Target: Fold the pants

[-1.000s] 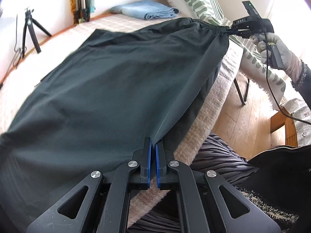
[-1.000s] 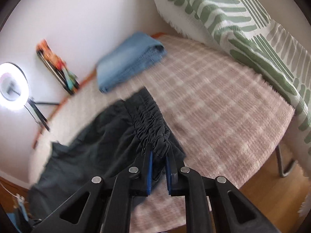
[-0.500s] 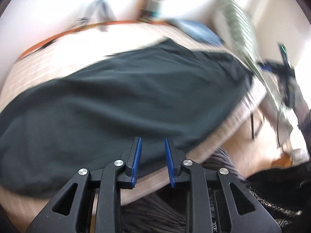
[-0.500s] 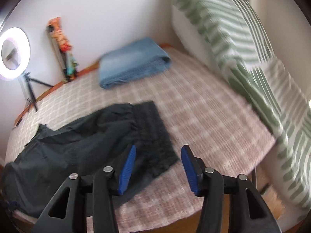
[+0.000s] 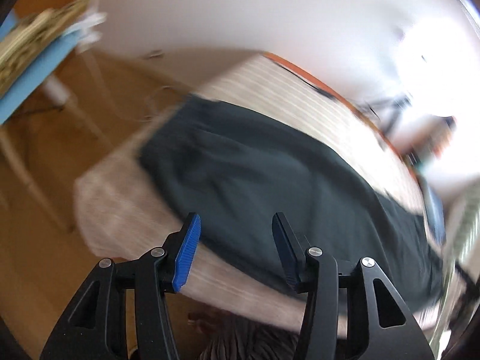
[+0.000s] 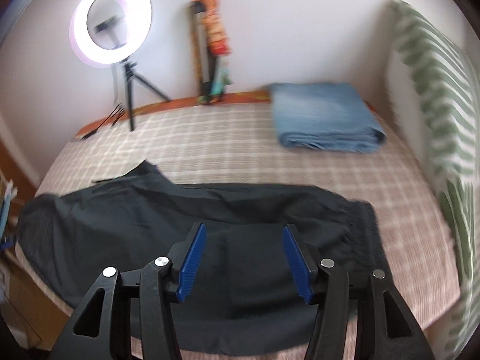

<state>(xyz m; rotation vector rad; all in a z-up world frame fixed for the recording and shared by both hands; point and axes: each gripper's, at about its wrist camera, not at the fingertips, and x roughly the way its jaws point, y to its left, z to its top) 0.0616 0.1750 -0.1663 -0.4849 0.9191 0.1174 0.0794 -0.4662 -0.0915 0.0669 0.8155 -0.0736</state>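
Note:
The dark green pants lie spread along the near edge of the checked bed cover, with the gathered waistband at the right. In the left wrist view the pants run from the leg ends at upper left down to the right. My left gripper is open and empty, above the near edge of the pants. My right gripper is open and empty, just above the pants near the waist.
A folded blue garment lies at the back right of the bed. A green striped pillow stands at the right. A ring light on a tripod stands at the back left. A blue chair and wooden floor are left of the bed.
Both grippers let go of the pants and opened wide. The pants dropped flat on the bed. The left gripper swung toward the leg end; the right gripper drew back and turned left.

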